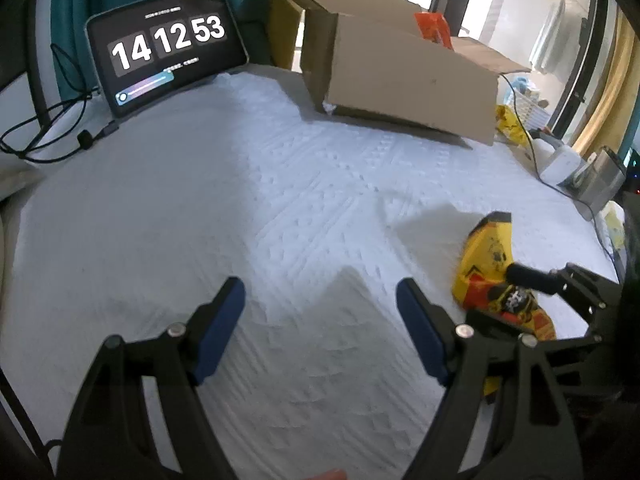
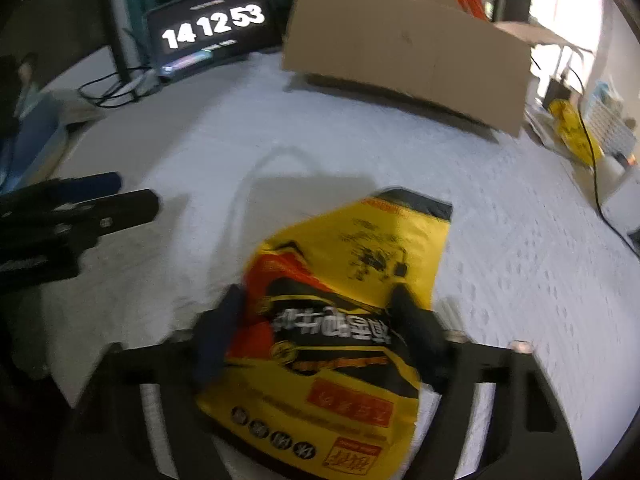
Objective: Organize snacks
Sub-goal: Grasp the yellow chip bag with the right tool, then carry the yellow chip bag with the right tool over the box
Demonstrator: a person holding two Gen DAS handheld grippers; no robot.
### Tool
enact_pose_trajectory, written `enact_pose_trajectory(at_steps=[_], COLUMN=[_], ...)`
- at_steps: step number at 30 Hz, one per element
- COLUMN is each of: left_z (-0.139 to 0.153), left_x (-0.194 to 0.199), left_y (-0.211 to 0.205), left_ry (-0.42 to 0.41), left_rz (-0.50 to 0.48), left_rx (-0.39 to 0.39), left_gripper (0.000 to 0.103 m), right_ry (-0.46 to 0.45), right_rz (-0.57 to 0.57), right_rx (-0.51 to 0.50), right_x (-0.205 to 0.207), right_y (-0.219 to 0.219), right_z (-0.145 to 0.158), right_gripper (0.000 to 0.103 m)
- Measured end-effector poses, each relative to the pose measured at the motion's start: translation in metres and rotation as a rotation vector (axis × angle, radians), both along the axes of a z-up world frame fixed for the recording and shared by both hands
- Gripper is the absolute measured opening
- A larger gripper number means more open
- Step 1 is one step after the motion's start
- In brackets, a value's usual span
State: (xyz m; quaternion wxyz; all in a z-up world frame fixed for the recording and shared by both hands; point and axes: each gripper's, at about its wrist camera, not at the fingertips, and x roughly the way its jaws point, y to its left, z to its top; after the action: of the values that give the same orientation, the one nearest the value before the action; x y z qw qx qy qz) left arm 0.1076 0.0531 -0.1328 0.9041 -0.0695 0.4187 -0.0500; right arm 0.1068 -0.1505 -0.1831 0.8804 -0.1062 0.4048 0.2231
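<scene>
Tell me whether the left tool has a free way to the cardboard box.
Probably yes. The left tool is open and empty, and only bare white cloth lies between it and the cardboard box; the yellow snack bag sits off to its right.

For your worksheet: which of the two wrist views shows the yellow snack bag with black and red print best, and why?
The right wrist view: the yellow snack bag with black and red print fills the centre, between the right gripper fingers, its printed face visible. The left wrist view shows the bag only sideways at the right edge, partly hidden by gripper parts.
</scene>
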Motion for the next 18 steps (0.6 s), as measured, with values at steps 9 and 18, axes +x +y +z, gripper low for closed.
enact_pose_trajectory(at_steps=[9,18], left_z=[0.004,0.024], left_x=[0.011,0.031], left_y=[-0.001,-0.01], left_ry=[0.001,-0.029], left_rz=[0.008,0.002], left_rx=[0.005,0.015], left_gripper=[0.079,0.079], right_ry=[-0.004,-0.05], right_rz=[0.066,0.06], right_rx=[0.033,0.131], right_x=[0.003,0.027], right_y=[0.01,-0.007], right_z=[0.005,0.042], right_gripper=[0.045,0.034])
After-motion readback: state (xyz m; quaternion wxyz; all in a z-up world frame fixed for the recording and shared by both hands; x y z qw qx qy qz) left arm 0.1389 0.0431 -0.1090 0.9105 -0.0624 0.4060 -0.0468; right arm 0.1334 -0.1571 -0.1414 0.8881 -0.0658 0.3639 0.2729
